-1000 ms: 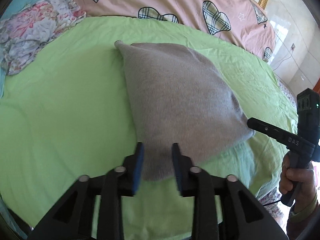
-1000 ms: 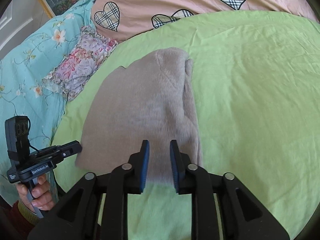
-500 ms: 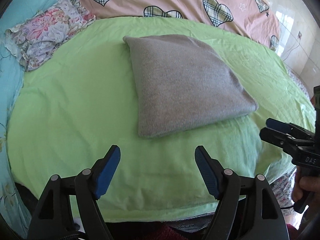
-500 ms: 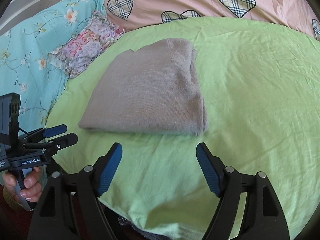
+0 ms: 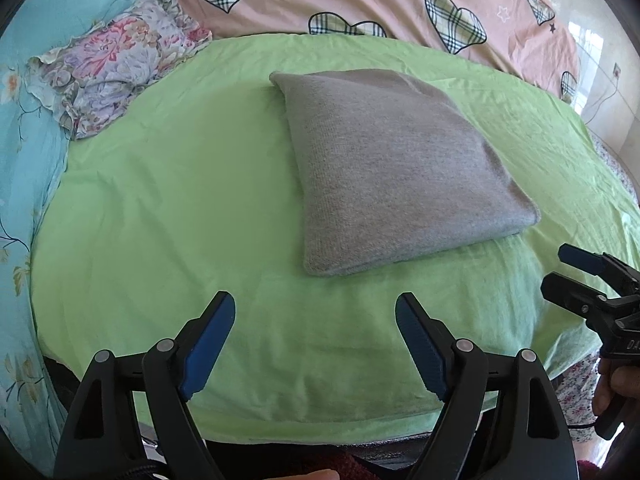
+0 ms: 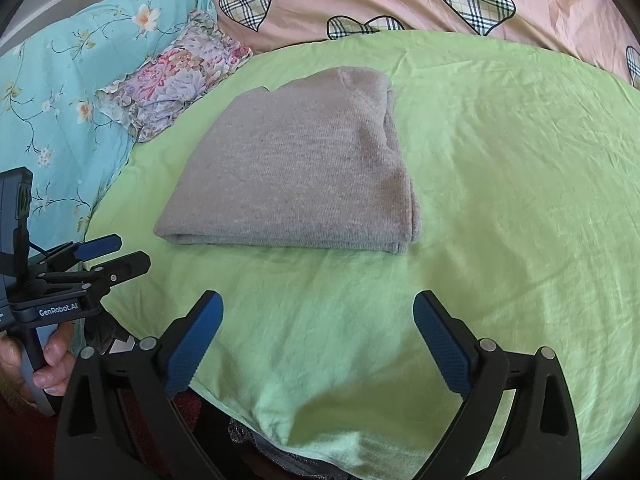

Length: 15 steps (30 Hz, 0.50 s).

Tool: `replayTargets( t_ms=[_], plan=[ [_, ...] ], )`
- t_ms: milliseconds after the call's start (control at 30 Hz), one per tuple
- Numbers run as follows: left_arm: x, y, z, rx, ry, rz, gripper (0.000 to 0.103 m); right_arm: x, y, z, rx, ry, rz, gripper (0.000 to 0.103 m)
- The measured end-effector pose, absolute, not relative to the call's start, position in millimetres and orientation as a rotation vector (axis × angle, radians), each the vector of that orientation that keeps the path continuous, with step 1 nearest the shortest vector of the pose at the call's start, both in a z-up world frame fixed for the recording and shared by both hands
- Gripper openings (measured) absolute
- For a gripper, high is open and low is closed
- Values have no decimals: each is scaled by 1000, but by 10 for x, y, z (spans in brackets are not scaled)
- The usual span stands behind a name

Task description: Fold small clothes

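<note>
A grey knit garment (image 5: pixel 396 168) lies folded into a flat rectangle on the green sheet (image 5: pixel 168 208); the right wrist view shows the same folded garment (image 6: pixel 296 172) with its layered edges at the near and right sides. My left gripper (image 5: pixel 315 308) hovers short of its near corner, jaws opening wide, nothing between them. My right gripper (image 6: pixel 318 306) hangs before the near edge, jaws also opening, nothing between them. Each gripper appears in the other's view: the right gripper (image 5: pixel 560 272) at the right edge, the left gripper (image 6: pixel 124 252) at the left edge.
A floral cloth bundle (image 5: pixel 116 68) lies at the far left of the green sheet. A pink quilt with plaid hearts (image 5: pixel 360 4) runs along the back, a turquoise floral cover (image 6: pixel 60 80) along the left. The bed's near edge (image 5: pixel 320 436) drops just below my grippers.
Both grippers let go of the garment's near edge, opened wide and drew back toward the bed's near edge. The garment now lies flat and folded.
</note>
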<state>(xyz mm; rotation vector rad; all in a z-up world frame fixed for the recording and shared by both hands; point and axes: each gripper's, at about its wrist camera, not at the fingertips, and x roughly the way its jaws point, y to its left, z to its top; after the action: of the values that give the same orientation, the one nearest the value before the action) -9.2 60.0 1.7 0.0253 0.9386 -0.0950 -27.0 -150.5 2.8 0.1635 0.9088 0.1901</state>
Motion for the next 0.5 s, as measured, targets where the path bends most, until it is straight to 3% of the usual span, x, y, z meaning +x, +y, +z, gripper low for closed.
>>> replayTargets(
  t_ms=[500],
  plan=[
    [173, 481, 100, 109, 937, -59, 86, 39, -1376, 78, 129, 920, 202, 100]
  ],
)
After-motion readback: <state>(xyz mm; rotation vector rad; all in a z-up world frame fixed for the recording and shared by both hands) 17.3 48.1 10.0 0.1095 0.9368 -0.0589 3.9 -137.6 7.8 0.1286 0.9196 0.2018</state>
